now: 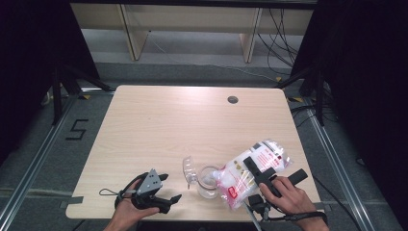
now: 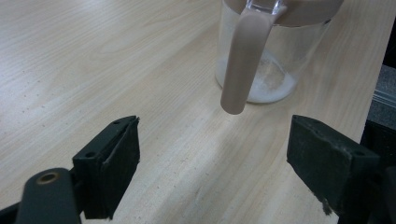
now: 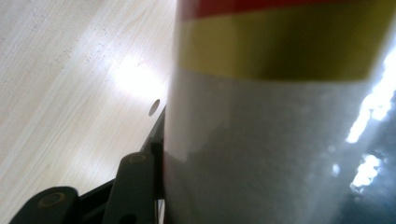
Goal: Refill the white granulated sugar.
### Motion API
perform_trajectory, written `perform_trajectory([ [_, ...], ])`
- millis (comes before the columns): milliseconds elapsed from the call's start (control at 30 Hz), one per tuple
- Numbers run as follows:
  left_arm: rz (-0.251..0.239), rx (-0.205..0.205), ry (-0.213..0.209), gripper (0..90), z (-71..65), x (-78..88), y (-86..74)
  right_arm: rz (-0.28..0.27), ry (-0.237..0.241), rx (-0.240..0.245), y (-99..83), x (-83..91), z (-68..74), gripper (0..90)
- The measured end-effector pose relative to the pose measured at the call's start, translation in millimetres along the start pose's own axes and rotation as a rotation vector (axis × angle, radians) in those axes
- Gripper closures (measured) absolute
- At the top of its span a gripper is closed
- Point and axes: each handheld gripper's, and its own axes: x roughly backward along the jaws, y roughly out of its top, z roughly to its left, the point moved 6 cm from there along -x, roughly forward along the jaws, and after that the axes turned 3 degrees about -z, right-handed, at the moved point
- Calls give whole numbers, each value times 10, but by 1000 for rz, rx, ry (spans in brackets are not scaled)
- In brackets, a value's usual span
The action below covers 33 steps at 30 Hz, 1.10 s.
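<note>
Right gripper (image 1: 263, 174) clamps tilted bag (image 1: 250, 171) over jar (image 1: 208, 182); left gripper (image 1: 166, 188) open; pale wood table (image 1: 183, 120), grey floor (image 1: 202, 53).

Glossy plastic bag (image 1: 252, 168), clear smooth jug (image 1: 208, 182), matt wood table (image 1: 168, 125).

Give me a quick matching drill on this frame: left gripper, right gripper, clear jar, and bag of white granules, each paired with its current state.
Things:
1. left gripper
2. right gripper
3. clear jar
4. bag

States:
A. tilted, mouth over the jar's rim
B. open, nothing between its jaws
C. upright on the table, a little white at the bottom
D. clamped on the bag

Pairs: 1-B, 2-D, 3-C, 4-A
</note>
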Motion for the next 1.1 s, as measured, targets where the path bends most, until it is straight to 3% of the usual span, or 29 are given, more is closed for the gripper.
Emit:
perform_trajectory([
  [100, -15, 16, -9, 171, -24, -5, 10, 2, 0, 3, -2, 3, -3, 568],
  [200, -2, -5, 0, 171, 1, 4, 2, 1, -9, 11, -4, 0, -9, 569],
  [300, 1, -2, 0, 171, 0, 2, 0, -7, 12, 56, -4, -5, -39, 569],
  [333, -14, 17, -10, 170, -24, -7, 8, -1, 20, 47, -2, -1, -35, 570],
  [400, -14, 16, -9, 171, -24, -6, 8, -8, 15, 64, -1, -4, -48, 571],
  [600, -15, 17, -8, 171, -25, -5, 9, -2, 10, 53, 0, 5, -38, 572],
  [700, -16, 16, -8, 171, -25, -3, 11, 5, 18, 72, -3, 12, -50, 573],
  [800, -16, 15, -7, 171, -22, -3, 11, -5, 5, 54, 1, 7, -42, 574],
  [1033, -17, 15, -6, 171, -23, -2, 13, 1, 21, 92, 1, 16, -67, 577],
  [1100, -15, 14, -6, 171, -23, -2, 12, -13, 2, 70, 11, 11, -63, 578],
])
